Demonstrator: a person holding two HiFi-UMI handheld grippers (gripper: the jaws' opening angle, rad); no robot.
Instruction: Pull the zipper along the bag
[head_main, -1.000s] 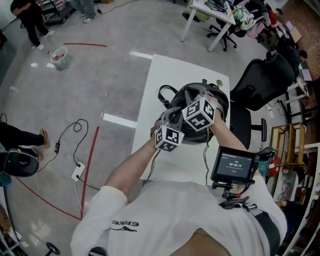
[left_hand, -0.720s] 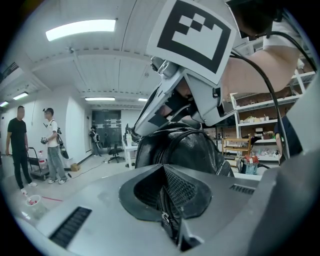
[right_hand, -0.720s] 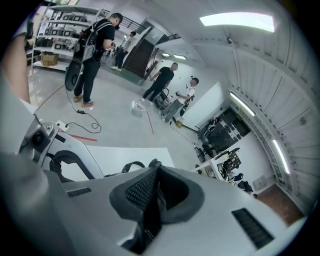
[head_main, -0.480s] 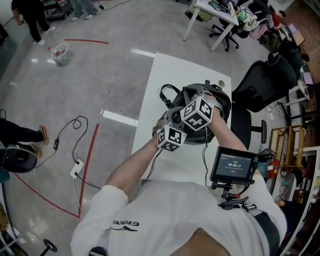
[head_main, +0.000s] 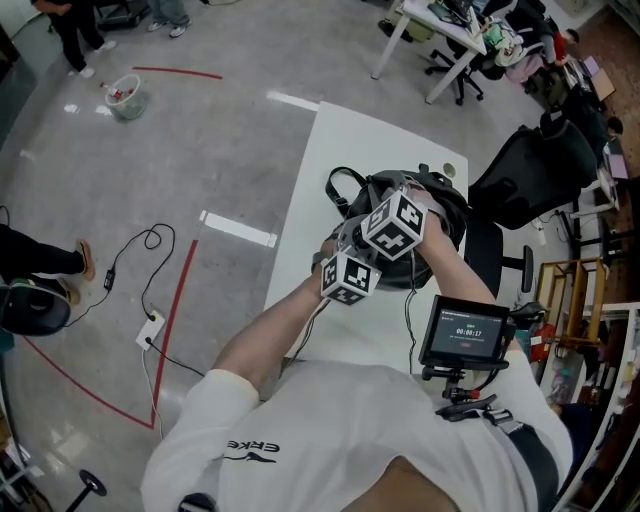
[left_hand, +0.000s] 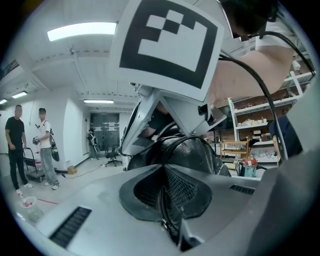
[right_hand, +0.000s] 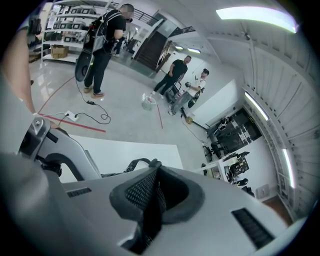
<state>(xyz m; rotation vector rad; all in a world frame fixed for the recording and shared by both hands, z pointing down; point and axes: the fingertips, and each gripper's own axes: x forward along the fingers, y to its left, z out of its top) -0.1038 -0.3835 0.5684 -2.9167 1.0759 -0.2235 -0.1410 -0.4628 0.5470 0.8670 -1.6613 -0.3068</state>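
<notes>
Black bag (head_main: 447, 212) lies on one white table (head_main: 340, 150), near its right edge. Grey floor (head_main: 200, 160) with red lines is all around. One small pail (head_main: 127, 97) stands on the floor, well away from the table, with little bits in it too small to tell. One black chair (head_main: 530, 170) is beside the table. Two grippers are at the bag. The left gripper (left_hand: 164, 185) has its fingers pressed together on the bag's cloth by the zipper (left_hand: 163, 220). The right gripper (right_hand: 155, 185) has its fingers pressed together on a black piece of the bag too.
</notes>
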